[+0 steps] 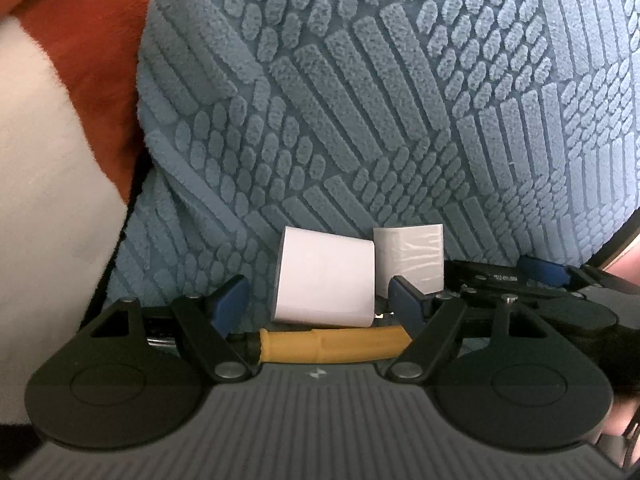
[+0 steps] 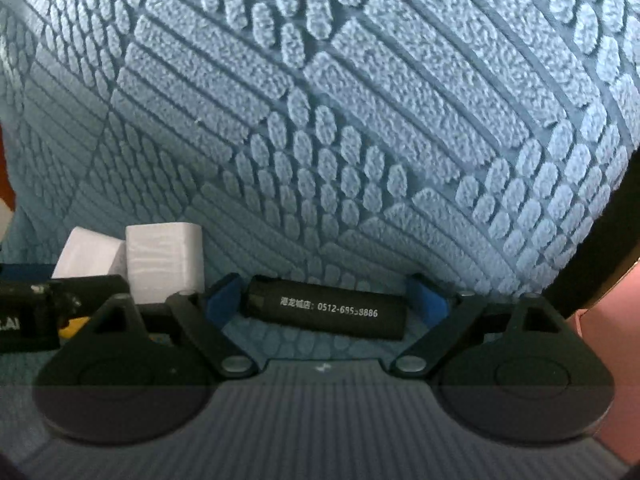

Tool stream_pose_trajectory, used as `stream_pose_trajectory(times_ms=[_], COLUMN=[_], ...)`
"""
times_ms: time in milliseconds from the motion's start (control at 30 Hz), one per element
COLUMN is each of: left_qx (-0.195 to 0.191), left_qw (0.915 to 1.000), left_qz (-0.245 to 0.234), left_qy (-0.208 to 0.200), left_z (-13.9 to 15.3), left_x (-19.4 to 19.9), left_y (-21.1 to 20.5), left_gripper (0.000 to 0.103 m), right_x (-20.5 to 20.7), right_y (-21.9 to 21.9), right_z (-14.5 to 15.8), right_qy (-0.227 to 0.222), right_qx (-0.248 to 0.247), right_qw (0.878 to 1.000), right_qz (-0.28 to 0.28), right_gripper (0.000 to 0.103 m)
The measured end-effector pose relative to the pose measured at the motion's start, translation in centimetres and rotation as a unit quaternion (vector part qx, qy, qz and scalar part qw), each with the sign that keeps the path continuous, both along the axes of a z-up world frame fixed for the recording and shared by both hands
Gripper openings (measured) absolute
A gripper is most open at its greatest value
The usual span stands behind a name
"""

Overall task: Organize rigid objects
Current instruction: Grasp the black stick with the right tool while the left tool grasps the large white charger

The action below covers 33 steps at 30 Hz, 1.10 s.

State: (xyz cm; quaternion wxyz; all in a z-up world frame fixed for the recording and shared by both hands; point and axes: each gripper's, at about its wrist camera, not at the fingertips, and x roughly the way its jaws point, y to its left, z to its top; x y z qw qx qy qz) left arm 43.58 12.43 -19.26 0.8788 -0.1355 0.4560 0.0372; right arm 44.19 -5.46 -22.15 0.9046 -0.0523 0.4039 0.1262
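Note:
In the left wrist view my left gripper point(image 1: 318, 300) is open over a blue textured mat point(image 1: 360, 100). A white charger block point(image 1: 326, 278) stands between its blue fingertips, apart from both. A yellow-handled tool point(image 1: 332, 346) lies under it, and a white wrapped box point(image 1: 416, 258) stands just right. In the right wrist view my right gripper point(image 2: 326, 300) is open around a black cylinder with white print point(image 2: 326, 312), which lies on the mat point(image 2: 320, 100) between the pads without clear contact. The white block point(image 2: 90, 254) and wrapped box point(image 2: 164, 262) show at left.
A white and rust-red blanket point(image 1: 60, 140) lies left of the mat. A pink surface point(image 2: 608, 328) and dark edge point(image 2: 600, 232) border the mat on the right. My right gripper's body point(image 1: 520, 284) shows just right of the left gripper.

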Motion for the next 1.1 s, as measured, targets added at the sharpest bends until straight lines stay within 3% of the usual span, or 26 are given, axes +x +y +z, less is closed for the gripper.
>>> stream_pose_trajectory(times_ms=[400,467,567,600,900,1100], left_qx=[0.039,0.032,0.009,0.012,-0.009,-0.039], left_qw=[0.9989,0.9992,0.9998,0.9998,0.9997,0.9987], left_qz=[-0.017,-0.017,-0.008,-0.004,0.009,0.018], left_qy=[-0.016,-0.018,-0.018,-0.017,-0.023,-0.027], left_z=[-0.3,-0.1,-0.1,-0.1,1.1,2.8], left_x=[0.0,-0.1,-0.1,-0.2,-2.4,-4.7], left_y=[-2.5,-2.8,-2.6,-2.6,-3.7,-3.9], left_gripper=[0.080,0.077,0.060,0.059,0.058,0.058], right_x=[-0.1,-1.2,-2.4,-2.6,-5.6,-8.4], right_y=[-3.1,-3.6,-4.8,-5.3,-8.9,-8.6], right_z=[1.4,1.5,1.9,2.0,4.0,5.5], right_qy=[0.020,0.018,0.018,0.019,0.029,0.026], right_qx=[-0.032,-0.041,-0.041,-0.039,-0.022,-0.035], right_qw=[0.999,0.999,0.999,0.999,0.999,0.999], right_qz=[-0.003,0.001,0.000,-0.002,-0.024,-0.003], right_gripper=[0.086,0.086,0.086,0.086,0.086,0.086])
